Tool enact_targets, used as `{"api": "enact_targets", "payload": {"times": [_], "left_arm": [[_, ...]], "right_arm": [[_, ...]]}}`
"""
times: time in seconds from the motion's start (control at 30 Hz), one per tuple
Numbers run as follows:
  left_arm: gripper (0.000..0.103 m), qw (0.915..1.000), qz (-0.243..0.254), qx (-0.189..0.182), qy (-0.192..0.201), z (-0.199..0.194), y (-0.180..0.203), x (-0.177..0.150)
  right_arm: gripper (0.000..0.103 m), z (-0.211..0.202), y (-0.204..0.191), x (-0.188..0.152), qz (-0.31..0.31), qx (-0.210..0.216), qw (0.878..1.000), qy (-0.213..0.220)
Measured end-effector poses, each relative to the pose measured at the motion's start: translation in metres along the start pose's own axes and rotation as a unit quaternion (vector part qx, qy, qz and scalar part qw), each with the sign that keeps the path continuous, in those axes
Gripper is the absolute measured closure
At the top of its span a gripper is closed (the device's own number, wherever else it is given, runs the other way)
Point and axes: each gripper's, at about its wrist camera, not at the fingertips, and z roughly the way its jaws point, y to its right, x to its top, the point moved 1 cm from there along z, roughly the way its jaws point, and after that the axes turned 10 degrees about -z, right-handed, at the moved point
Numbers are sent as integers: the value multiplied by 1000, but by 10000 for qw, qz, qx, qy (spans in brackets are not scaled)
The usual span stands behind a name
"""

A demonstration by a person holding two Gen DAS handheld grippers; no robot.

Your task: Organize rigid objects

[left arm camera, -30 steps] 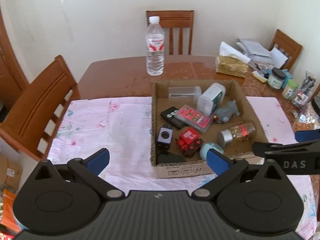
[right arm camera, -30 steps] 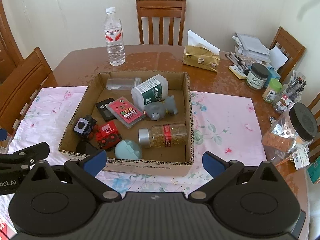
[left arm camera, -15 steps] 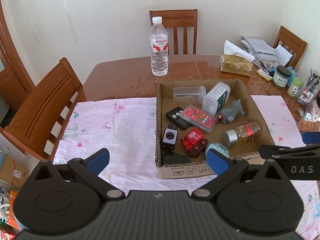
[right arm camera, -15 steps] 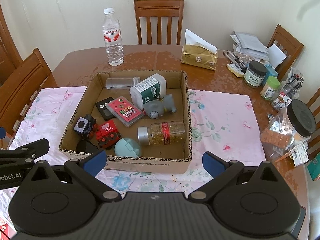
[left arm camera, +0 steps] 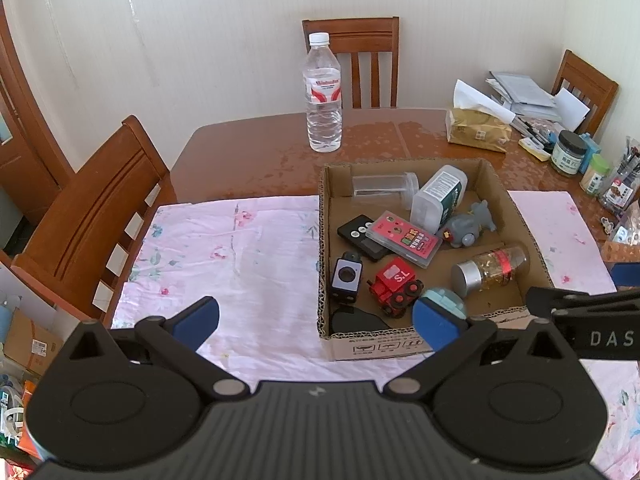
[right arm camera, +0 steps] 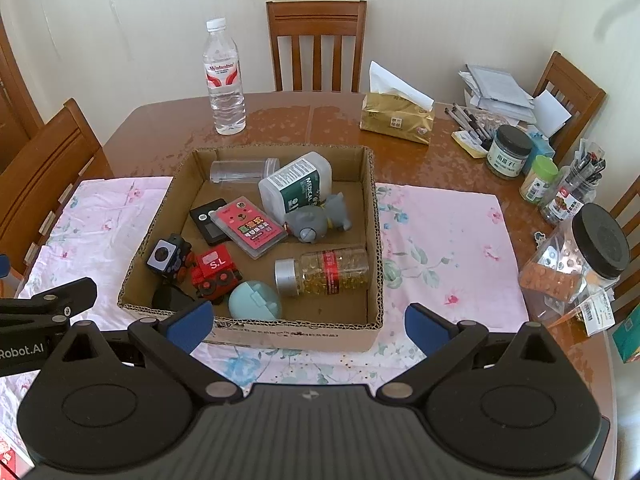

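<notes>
A shallow cardboard box [right arm camera: 372, 208] [left arm camera: 326, 248] on a pink floral cloth [left arm camera: 240, 248] holds several rigid objects: a red toy train [right arm camera: 214, 270] [left arm camera: 394, 284], a pill bottle with a silver cap [right arm camera: 324, 272] [left arm camera: 490, 270], a grey toy animal [right arm camera: 320, 220], a red card case [right arm camera: 248, 226], a white medicine jar [right arm camera: 296, 184] and a teal round case [right arm camera: 254, 300]. My left gripper [left arm camera: 316, 322] hovers open over the cloth at the box's near left corner. My right gripper [right arm camera: 308, 326] is open above the box's near wall. Neither holds anything.
A water bottle [right arm camera: 224, 80] and a gold tissue pack [right arm camera: 396, 118] stand on the brown table [right arm camera: 160, 124] behind the box. Jars, pens and papers crowd the right side, with a black-lidded jar [right arm camera: 584, 260] nearest. Wooden chairs [left arm camera: 92, 208] surround the table.
Both grippers have drawn back and risen slightly, so the box and table look a little farther off. Both stay open and nothing in the box has moved.
</notes>
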Motion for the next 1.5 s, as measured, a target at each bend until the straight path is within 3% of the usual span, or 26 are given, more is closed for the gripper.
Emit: {"api": "enact_targets", "payload": {"times": [1.5], "left_arm": [[1,9999,80,110,17,-2,3,3]], "right_arm": [[0,-1,1,-1,-55,-29,10000,12]]}}
